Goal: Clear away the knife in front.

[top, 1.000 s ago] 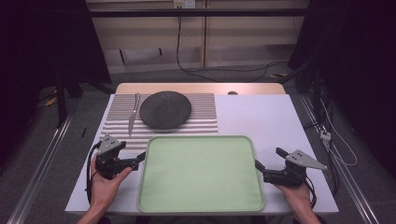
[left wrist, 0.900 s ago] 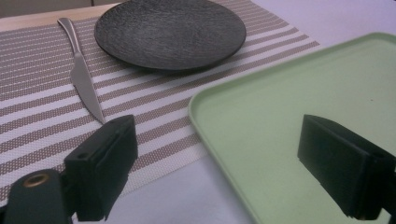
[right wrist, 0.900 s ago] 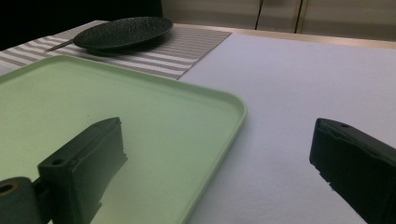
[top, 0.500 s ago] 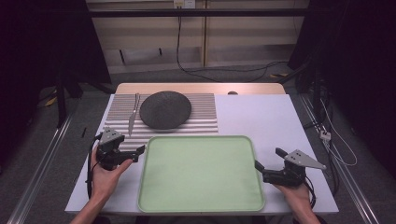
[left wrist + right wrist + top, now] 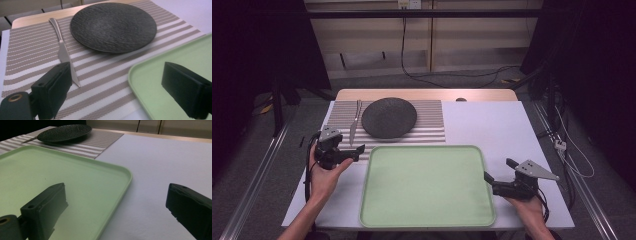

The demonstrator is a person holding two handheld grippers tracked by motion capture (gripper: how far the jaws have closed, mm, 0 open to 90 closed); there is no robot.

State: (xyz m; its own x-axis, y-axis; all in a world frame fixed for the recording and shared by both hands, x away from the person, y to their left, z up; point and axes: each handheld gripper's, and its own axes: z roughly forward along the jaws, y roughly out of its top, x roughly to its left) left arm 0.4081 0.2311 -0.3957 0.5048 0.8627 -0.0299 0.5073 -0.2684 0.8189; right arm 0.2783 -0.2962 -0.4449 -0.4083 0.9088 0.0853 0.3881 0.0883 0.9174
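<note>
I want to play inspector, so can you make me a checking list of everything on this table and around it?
Surface: white table, striped placemat at its far left.
Job's things: silver knife and dark round plate side by side on the placemat; green tray in front, holding nothing.
Clutter: one small dark thing on the far wooden edge, too small to tell.
Grippers: left gripper open, near the knife's tip; right gripper open, at the tray's right rim.
Cables: black cable trails from the left gripper; floor cables behind the table.
Surroundings: pale cabinets behind, dark at both sides.
</note>
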